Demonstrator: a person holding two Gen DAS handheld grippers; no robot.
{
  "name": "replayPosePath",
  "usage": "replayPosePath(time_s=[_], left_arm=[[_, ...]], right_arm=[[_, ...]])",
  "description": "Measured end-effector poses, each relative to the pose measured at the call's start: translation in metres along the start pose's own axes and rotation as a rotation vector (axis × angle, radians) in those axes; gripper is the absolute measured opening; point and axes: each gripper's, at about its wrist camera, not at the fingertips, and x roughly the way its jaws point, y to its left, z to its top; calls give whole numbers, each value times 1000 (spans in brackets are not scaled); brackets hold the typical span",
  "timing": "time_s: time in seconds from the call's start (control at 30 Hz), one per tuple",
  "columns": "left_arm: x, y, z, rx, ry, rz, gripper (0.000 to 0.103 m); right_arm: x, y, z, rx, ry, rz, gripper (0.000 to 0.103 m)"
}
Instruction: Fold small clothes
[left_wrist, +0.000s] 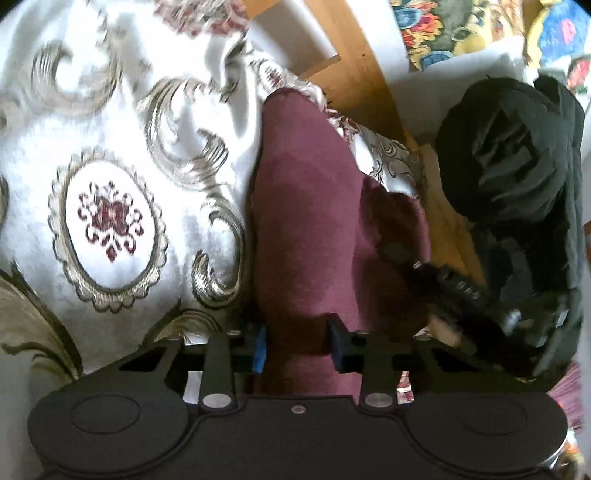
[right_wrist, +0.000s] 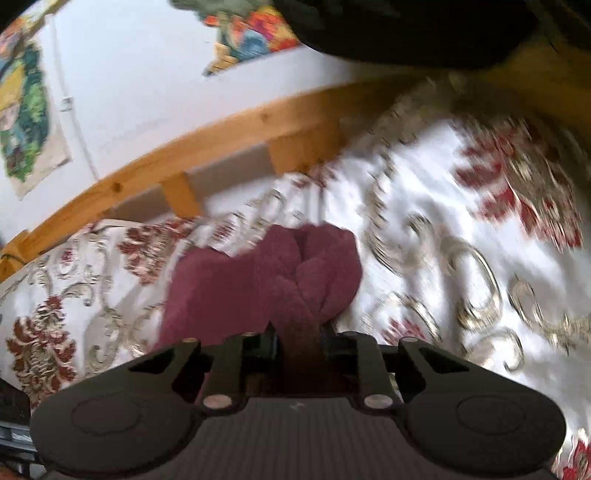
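A maroon cloth (left_wrist: 306, 221) is seen lying on a white bedspread (left_wrist: 110, 221) patterned with gold scrolls and dark red medallions. In the left wrist view, the cloth is stretched as a long band from the left tool (left_wrist: 297, 347) toward the far edge of the bedspread, where it ends near a wooden frame (left_wrist: 354, 59). The cloth is seen between the jaws of the left tool, which stand apart at its two edges, one pad faced in blue; whether the cloth is actually pinched cannot be told. To the right in the same view, the right tool (left_wrist: 454, 288) is partly seen, blurred, at the right side of the cloth, and a black bundle (left_wrist: 517, 158) is seen beyond it.

In the right wrist view, the right tool (right_wrist: 301, 341) is clamped on a narrow gathered strip of the cloth (right_wrist: 266, 280), its jaws drawn close together about it. Beyond the jaws the cloth is bunched into folds and spread leftward over the bedspread (right_wrist: 424, 221). The wooden frame (right_wrist: 221, 129) is seen running along the far edge of the bed, with a white wall (right_wrist: 147, 74) behind it, on which colourful pictures (right_wrist: 26, 110) are hung. Much of this view is blurred.
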Motion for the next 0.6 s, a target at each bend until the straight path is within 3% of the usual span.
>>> replayPosePath(time_s=[0.27, 0.43, 0.6], left_arm=[[-64, -52, 11, 220, -191, 139, 32], [-106, -61, 19, 326, -311, 291, 32], [-119, -34, 26, 278, -309, 392, 32]], right_arm=[[-20, 73, 17, -123, -130, 131, 21], [-4, 118, 21, -151, -162, 216, 21], [31, 150, 14, -194, -103, 231, 21]])
